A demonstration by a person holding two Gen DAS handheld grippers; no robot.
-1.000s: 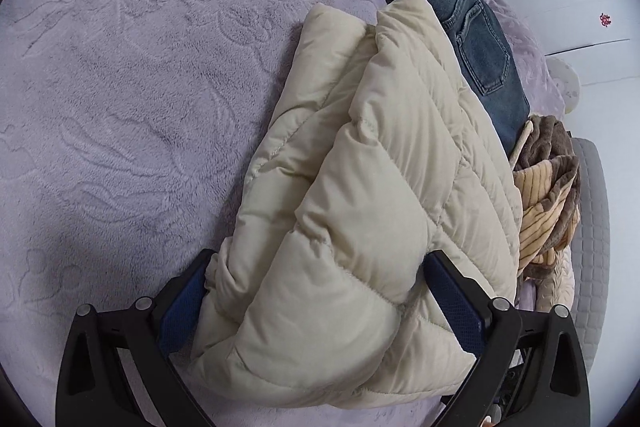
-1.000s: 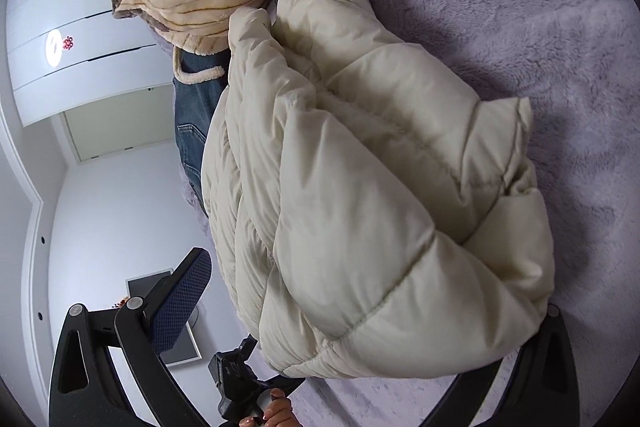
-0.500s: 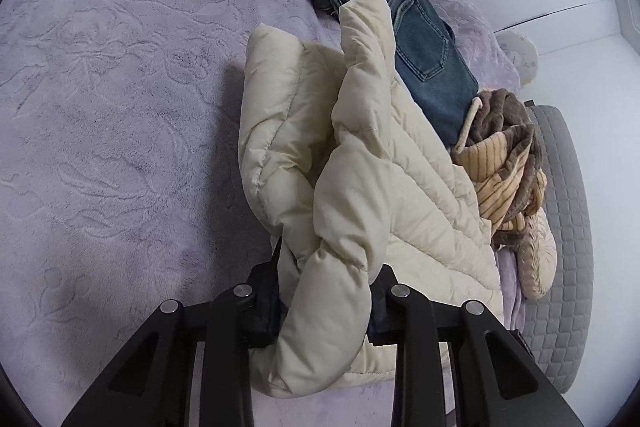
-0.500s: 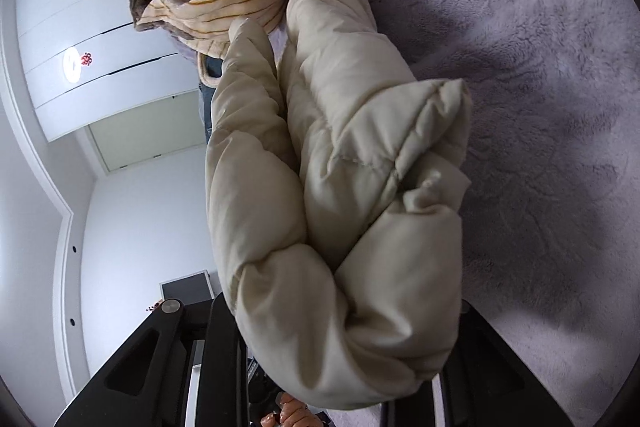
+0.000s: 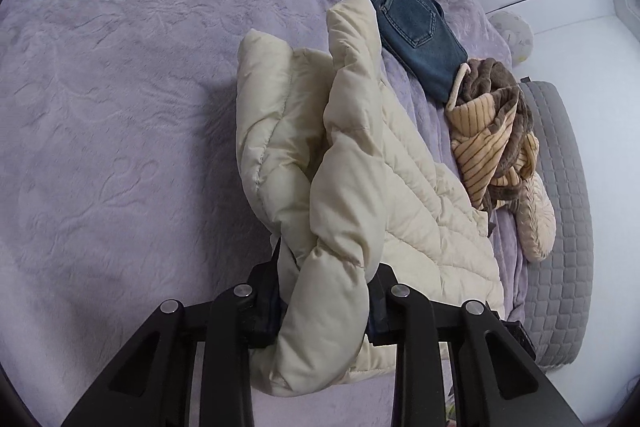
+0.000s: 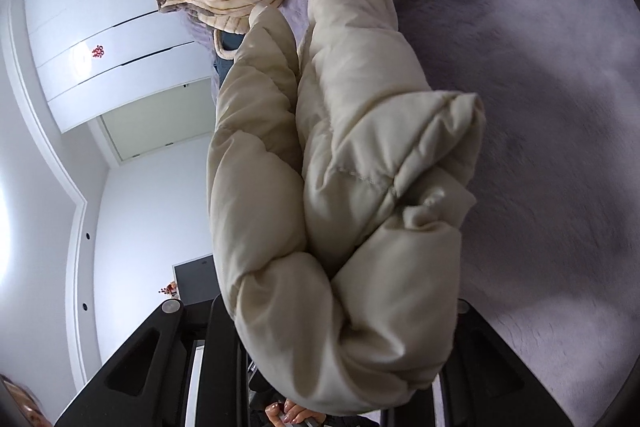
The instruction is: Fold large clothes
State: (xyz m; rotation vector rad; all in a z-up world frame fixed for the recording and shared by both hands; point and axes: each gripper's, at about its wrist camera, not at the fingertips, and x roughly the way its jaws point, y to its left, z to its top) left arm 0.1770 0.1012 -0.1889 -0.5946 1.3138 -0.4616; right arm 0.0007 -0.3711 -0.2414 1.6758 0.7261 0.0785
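A cream puffer jacket lies folded on a lilac bedspread. My left gripper is shut on its near edge, and the padding bulges out between the black fingers. The pinched edge is raised off the bed. In the right wrist view the same jacket is bunched into a thick roll. My right gripper is shut on that roll, its fingertips hidden under the fabric. The roll hangs above the bedspread.
Blue jeans lie flat beyond the jacket. A brown and striped blanket is heaped to the right, beside a grey quilted edge. White wardrobe doors stand past the bed. A person's fingers show at the bottom.
Both grippers went from open around the jacket's edge to shut on it. They then lifted it, and the jacket bunched up and rose off the bedspread.
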